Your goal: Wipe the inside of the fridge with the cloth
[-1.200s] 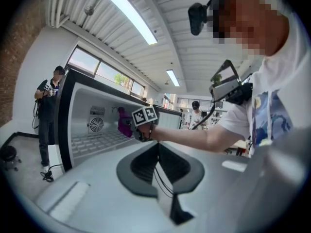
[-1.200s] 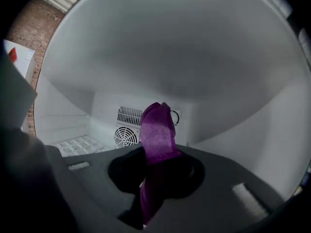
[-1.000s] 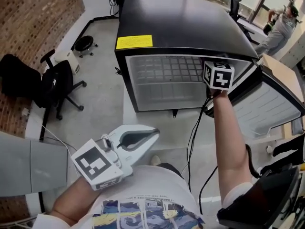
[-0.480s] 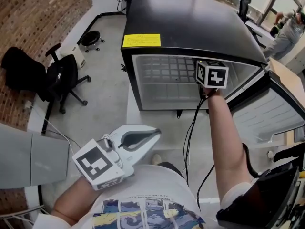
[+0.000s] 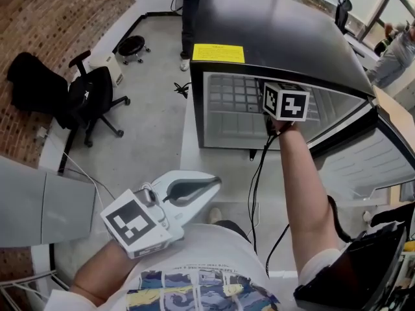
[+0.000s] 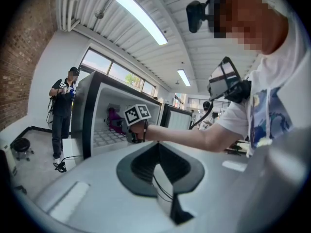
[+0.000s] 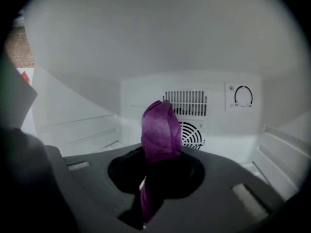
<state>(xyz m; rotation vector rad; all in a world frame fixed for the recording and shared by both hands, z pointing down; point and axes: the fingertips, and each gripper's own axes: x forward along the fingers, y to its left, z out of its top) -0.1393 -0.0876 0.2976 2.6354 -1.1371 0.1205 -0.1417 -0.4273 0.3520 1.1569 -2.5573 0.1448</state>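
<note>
The black fridge (image 5: pixel 272 31) stands with its door (image 5: pixel 369 154) swung out to the right. My right gripper (image 5: pixel 285 102) reaches into the white interior above the wire shelf (image 5: pixel 233 96); its marker cube hides the jaws from the head. In the right gripper view that gripper (image 7: pixel 158 159) is shut on a purple cloth (image 7: pixel 159 127), which sticks up in front of the back wall's vent (image 7: pixel 187 103). The cloth (image 6: pixel 115 122) also shows in the left gripper view. My left gripper (image 5: pixel 211 186) hangs low near my chest, shut, holding nothing.
A thermostat dial (image 7: pixel 243 96) and a round fan grille (image 7: pixel 193 136) sit on the fridge's back wall. An office chair (image 5: pixel 91 96) and a stool (image 5: pixel 133 44) stand left of the fridge. A person (image 6: pixel 63 110) stands by its far left corner. A cable (image 5: pixel 256 193) trails from my right gripper.
My right gripper has moved left across the fridge opening with the cloth. The head view has swung, so the fridge sits further right. A person's legs now show beside the fridge. My left gripper stayed put.
</note>
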